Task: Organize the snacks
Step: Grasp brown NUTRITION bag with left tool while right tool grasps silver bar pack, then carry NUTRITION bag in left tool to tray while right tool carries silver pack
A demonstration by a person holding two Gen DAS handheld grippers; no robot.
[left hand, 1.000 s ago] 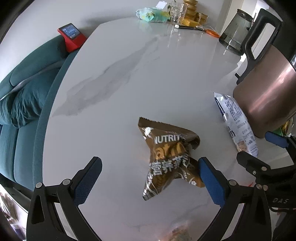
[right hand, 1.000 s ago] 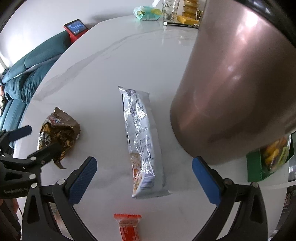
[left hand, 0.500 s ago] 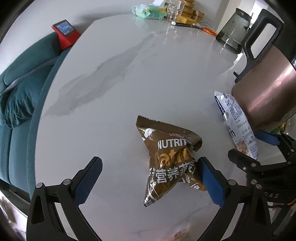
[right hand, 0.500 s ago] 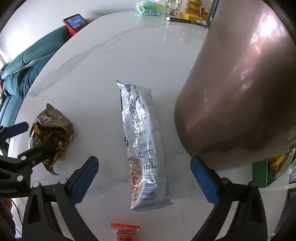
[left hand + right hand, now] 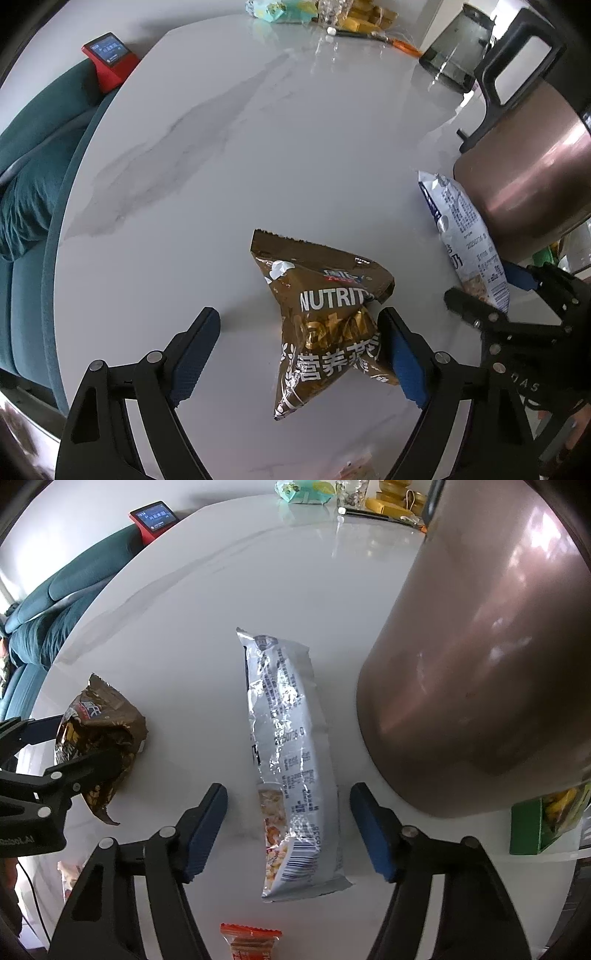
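A white marbled surface (image 5: 229, 155) fills both views, with a teal sofa (image 5: 26, 184) beyond its left edge. The biggest thing on it is a copper-coloured pot (image 5: 480, 657) with a black handle (image 5: 517, 62), standing at the right side.

Just left of the pot lies a long silver bag (image 5: 288, 753) – flat, lengthwise away from the camera, its barcode end nearest. The right gripper (image 5: 289, 827) hangs over that near end with its jaws apart, one blue pad on each side of the bag and neither touching it.

Farther left sits a crumpled brown bag (image 5: 325, 321) (white lettering across its front, one corner folded over). The left gripper (image 5: 299, 354) is around it with jaws apart: the right pad is at the bag's edge, though actual contact cannot be told, and the left pad is well clear of it.

A green box (image 5: 543, 823) shows past the pot's lower right. At the surface's far end are a dark glass jug (image 5: 458, 59), a pale green packet (image 5: 306, 491) and some yellow boxes (image 5: 365, 18). A red clock (image 5: 155, 518) stands by the sofa. Nearest the camera – under the right gripper – lies a small orange packet (image 5: 251, 941).
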